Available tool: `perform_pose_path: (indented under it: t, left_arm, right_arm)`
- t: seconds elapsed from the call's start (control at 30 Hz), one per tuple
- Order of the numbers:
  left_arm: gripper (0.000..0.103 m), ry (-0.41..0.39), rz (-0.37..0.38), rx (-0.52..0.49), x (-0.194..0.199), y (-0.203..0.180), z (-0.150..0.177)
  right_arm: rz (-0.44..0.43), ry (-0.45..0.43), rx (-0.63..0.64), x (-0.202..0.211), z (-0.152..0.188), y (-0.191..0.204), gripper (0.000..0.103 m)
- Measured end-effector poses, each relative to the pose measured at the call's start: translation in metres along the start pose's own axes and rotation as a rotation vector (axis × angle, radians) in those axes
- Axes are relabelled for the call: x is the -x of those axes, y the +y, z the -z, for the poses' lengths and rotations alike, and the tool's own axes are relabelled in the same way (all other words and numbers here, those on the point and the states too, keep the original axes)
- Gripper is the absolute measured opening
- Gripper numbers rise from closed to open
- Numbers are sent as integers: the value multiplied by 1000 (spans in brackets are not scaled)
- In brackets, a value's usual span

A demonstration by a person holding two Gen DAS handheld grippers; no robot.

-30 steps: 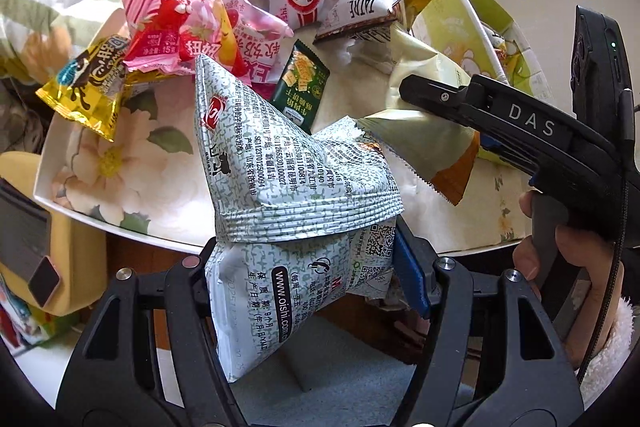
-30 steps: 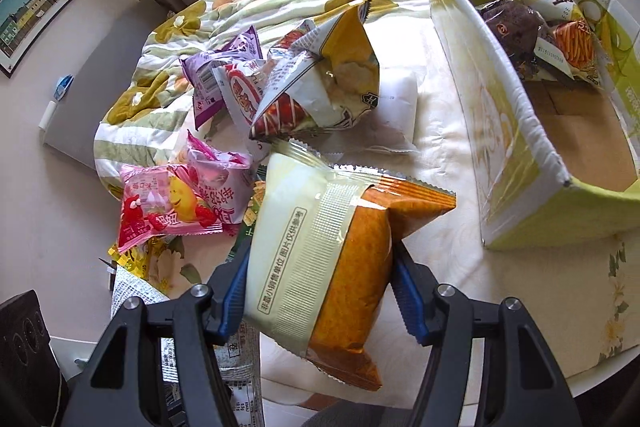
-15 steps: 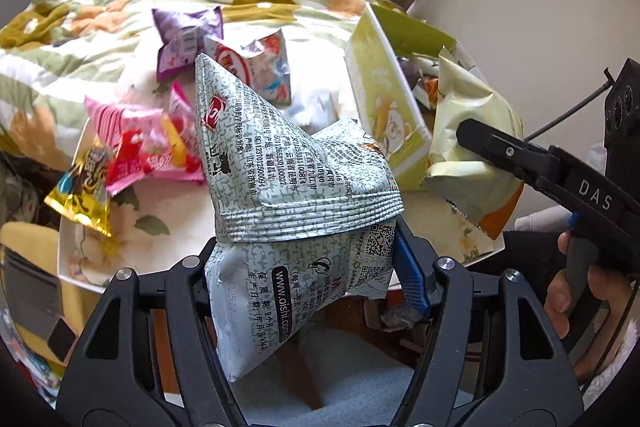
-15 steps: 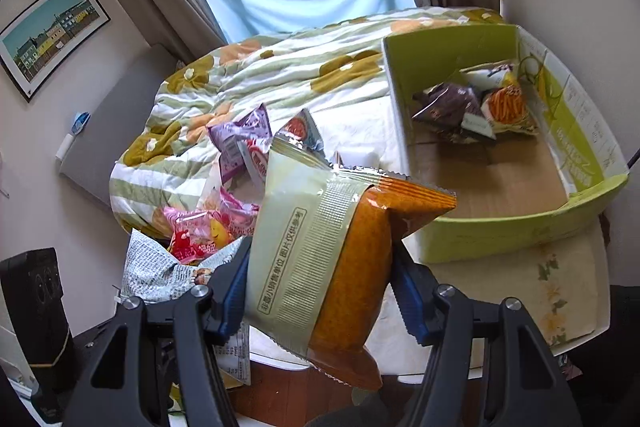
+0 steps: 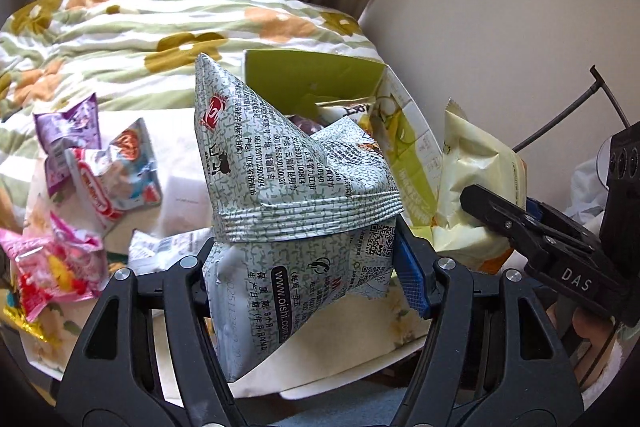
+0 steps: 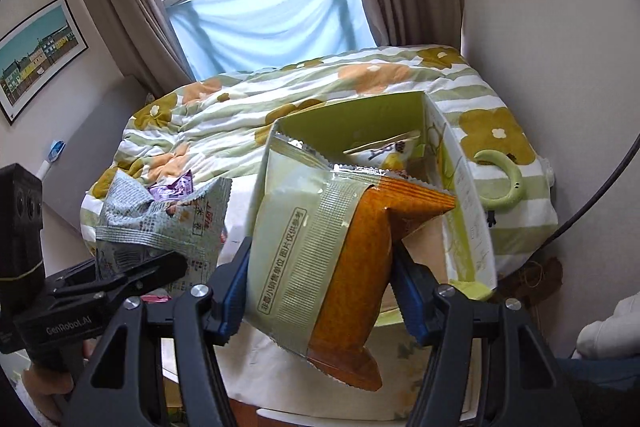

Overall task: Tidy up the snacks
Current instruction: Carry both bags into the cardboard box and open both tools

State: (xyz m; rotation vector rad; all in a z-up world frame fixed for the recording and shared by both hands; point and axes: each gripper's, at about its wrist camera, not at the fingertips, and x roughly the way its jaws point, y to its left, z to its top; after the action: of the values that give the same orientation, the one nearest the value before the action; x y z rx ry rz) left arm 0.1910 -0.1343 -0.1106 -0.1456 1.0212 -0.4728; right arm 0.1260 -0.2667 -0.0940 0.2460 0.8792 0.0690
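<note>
My left gripper (image 5: 308,267) is shut on a grey-green patterned snack bag (image 5: 288,187), held up in front of the green cardboard box (image 5: 404,131). My right gripper (image 6: 320,283) is shut on a cream and orange snack bag (image 6: 320,251), held above the table just before the box (image 6: 460,187). That bag also shows in the left wrist view (image 5: 472,179), to the right of the box. The left gripper's bag shows in the right wrist view (image 6: 160,219). The box holds a few snack packs (image 6: 384,151).
Loose snack packs lie on the table at the left: a pink one (image 5: 56,267), a red and white one (image 5: 116,179), a purple one (image 5: 68,131). A flowered quilt (image 6: 320,87) lies behind, and a wall stands close on the right.
Both grippers have risen and moved towards the green box with their bags. The loose snacks have dropped to the left and lower in view.
</note>
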Motion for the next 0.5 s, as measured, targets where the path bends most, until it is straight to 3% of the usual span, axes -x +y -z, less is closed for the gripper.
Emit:
perform_pose_path:
  t: [0.23, 0.3, 0.37, 0.5]
  left_arm:
    - [66, 66, -37, 13, -73, -44, -15]
    - [75, 73, -62, 9, -88, -49, -14]
    - [102, 59, -129, -4, -96, -54, -11]
    - [103, 52, -176, -15, -96, -55, -6]
  right_arm:
    - [-1, 30, 33, -17, -14, -53, 59]
    - [-7, 44, 41, -24, -16, -64, 59]
    - [-16, 57, 48, -29, -17, -72, 59]
    - [-37, 77, 46, -40, -19, -82, 59]
